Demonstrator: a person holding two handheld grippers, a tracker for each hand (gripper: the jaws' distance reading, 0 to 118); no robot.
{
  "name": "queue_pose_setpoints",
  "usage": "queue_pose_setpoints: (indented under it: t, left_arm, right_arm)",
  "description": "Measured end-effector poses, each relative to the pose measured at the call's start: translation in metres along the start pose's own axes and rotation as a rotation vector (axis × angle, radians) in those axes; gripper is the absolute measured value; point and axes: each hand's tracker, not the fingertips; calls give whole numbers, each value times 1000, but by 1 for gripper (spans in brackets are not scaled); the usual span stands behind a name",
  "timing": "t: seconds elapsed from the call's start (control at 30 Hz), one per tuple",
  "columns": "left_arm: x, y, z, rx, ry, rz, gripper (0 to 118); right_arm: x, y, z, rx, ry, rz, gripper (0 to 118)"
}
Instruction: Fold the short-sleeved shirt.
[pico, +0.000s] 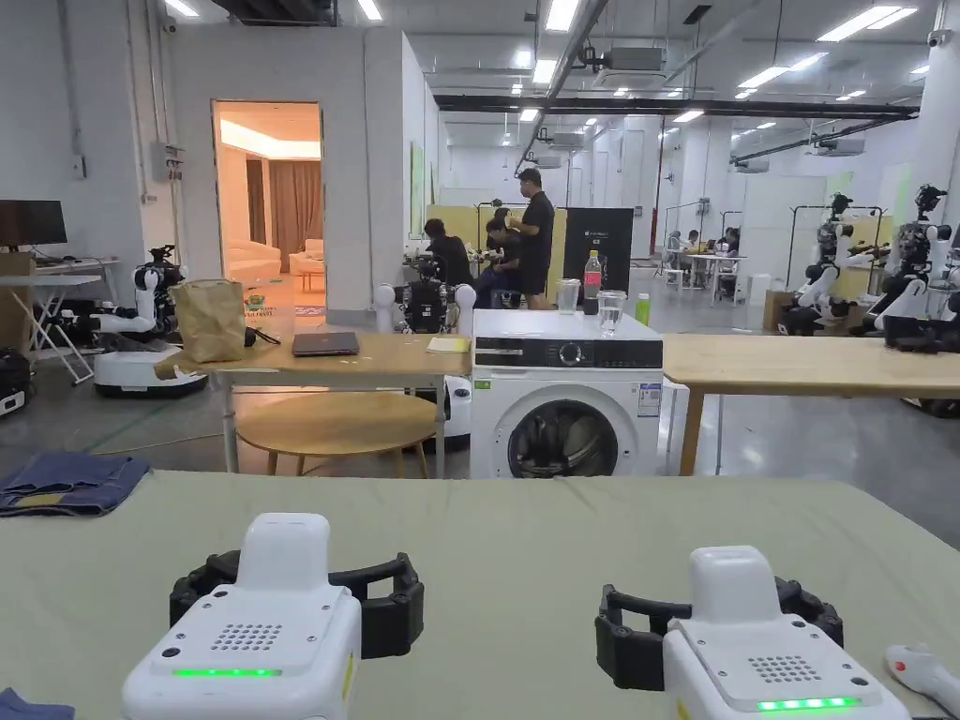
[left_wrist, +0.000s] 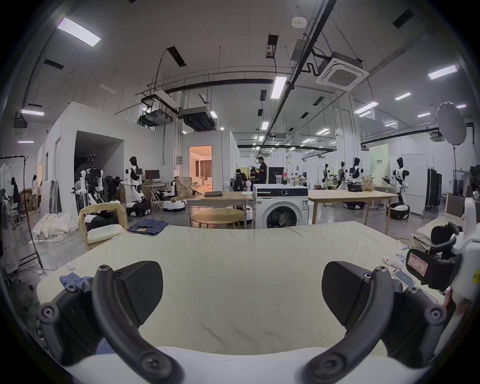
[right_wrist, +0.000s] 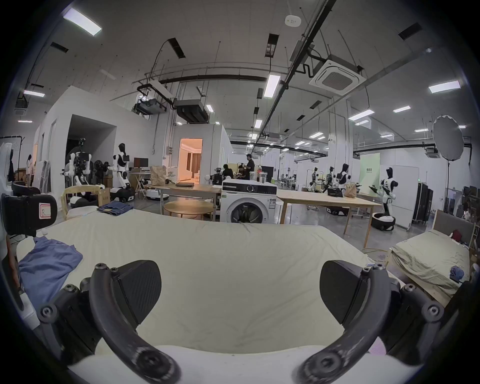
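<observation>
shirt (right_wrist: 46, 267), blue, crumpled left of left gripper (left_wrist: 241, 293): soft, light (grip shoulders); right gripper (right_wrist: 240, 293) likewise wide, empty.

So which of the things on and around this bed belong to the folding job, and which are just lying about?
For the job:
- blue shirt, crumpled at the bed's left edge
- left gripper, open
- right gripper, open
- bed sheet, the folding surface

Lying about:
- folded jeans at the far left corner
- washing machine
- round wooden table
- paper bag
- laptop
</observation>
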Motion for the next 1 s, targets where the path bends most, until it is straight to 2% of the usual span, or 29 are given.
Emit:
queue_pose_setpoints:
  t: [1.0]
  left_arm:
    - [-2,-5,-1,-14,-2,-1,118]
  right_arm:
    - [0,-6,-2,-18,5,2,118]
